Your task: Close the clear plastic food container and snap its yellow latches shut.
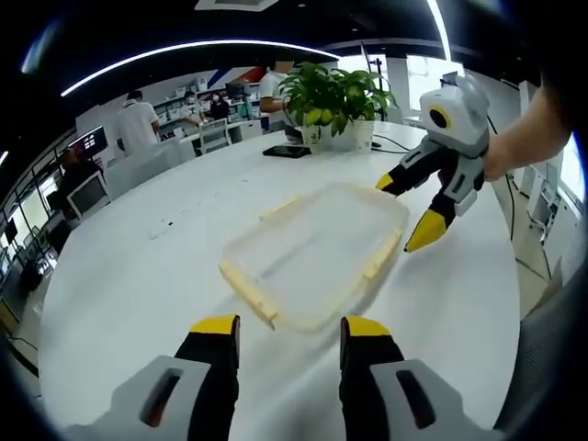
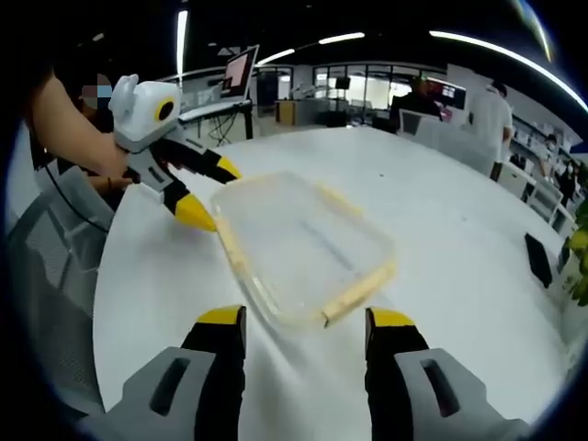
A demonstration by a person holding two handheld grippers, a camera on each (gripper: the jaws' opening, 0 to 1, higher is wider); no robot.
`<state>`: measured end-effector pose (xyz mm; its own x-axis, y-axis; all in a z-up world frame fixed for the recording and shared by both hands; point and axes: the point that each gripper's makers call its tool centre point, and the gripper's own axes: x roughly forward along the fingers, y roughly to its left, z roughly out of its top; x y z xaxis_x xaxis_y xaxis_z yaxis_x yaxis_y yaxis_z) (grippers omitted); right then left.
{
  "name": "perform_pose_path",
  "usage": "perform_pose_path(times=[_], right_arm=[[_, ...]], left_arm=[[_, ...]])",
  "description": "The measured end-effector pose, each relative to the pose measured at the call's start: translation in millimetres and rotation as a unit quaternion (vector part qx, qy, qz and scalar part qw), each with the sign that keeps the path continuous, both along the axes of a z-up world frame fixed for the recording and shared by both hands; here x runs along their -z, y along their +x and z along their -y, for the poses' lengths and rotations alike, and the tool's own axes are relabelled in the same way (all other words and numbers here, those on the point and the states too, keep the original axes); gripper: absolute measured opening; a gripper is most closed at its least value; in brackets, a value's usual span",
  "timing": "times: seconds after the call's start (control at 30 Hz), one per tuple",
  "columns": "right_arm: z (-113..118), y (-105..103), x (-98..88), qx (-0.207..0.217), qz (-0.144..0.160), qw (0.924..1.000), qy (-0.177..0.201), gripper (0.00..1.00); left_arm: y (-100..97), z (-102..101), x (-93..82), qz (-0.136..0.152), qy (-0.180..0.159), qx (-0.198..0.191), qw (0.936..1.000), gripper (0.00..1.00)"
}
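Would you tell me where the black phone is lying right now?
In the left gripper view, the black phone lies on the white table, beside the potted plant.

We see a clear container (image 1: 317,253) with pale yellow latches (image 1: 378,262) on a plain white table (image 1: 138,276). Our left gripper (image 1: 289,335) and right gripper (image 2: 303,329) are grey and black, their fingers (image 1: 214,325) tipped yellow. The potted plant (image 1: 335,96) is green.

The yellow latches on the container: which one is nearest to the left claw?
The latch on the container's near edge, just ahead of the left claw; the others lie farther along.
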<state>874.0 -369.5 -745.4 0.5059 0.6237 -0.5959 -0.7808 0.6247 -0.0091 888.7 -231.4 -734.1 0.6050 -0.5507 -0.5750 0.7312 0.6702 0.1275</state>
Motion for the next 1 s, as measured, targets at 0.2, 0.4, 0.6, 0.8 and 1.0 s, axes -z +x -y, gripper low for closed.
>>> perform_pose_path(times=[0.2,0.4,0.6,0.8,1.0], right_arm=[[-1,0,1.3,0.0,0.002,1.0,0.0,0.42],[0,1,1.5,0.005,0.003,1.0,-0.001,0.39],[-2,0,1.9,0.009,-0.004,0.9999,0.002,0.38],[-11,-1,2.0,0.008,-0.005,1.0,-0.001,0.38],[-29,-3,1.3,0.011,-0.012,0.9998,0.007,0.38]], left_arm=[[-0.3,1,0.2,0.001,0.003,0.007,1.0,0.36],[-2.7,3,-0.1,0.002,0.006,0.013,0.9999,0.33],[-3.6,3,0.2,0.005,0.01,0.017,0.9998,0.31],[-5.3,-5,0.8,0.008,0.023,0.02,0.9995,0.3],[-6.6,-22,1.6,0.01,0.034,0.017,0.9992,0.31]])
